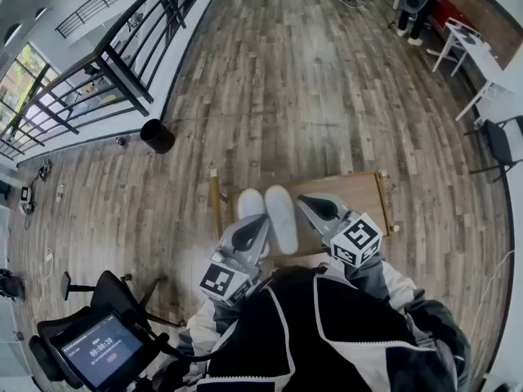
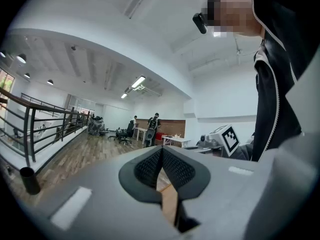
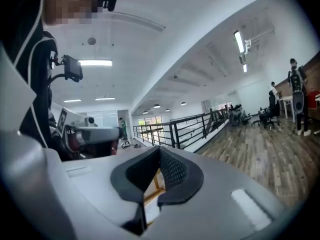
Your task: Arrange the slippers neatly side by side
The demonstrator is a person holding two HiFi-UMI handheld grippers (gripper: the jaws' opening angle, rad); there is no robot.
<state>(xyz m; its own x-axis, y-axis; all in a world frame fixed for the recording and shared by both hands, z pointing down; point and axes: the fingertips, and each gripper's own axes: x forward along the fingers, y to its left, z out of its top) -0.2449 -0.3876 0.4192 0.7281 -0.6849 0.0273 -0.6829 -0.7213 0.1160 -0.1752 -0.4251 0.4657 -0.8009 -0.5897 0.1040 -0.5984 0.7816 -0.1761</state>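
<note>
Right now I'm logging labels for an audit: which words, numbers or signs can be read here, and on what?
Tablet screen: white timer-like digits, too blurred to quote.
Left marker cube: black-and-white square code, no words.
Right marker cube: the same.
Nothing else is readable.

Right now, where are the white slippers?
In the head view, the white slippers lie side by side on the wooden table's left half; the left gripper overlaps one, the right gripper sits right of them.

Two slippers (image 1: 282, 215) side by side on the table (image 1: 364, 193), bin (image 1: 157, 135) behind it to the left — railing (image 1: 122, 64) beyond
</note>
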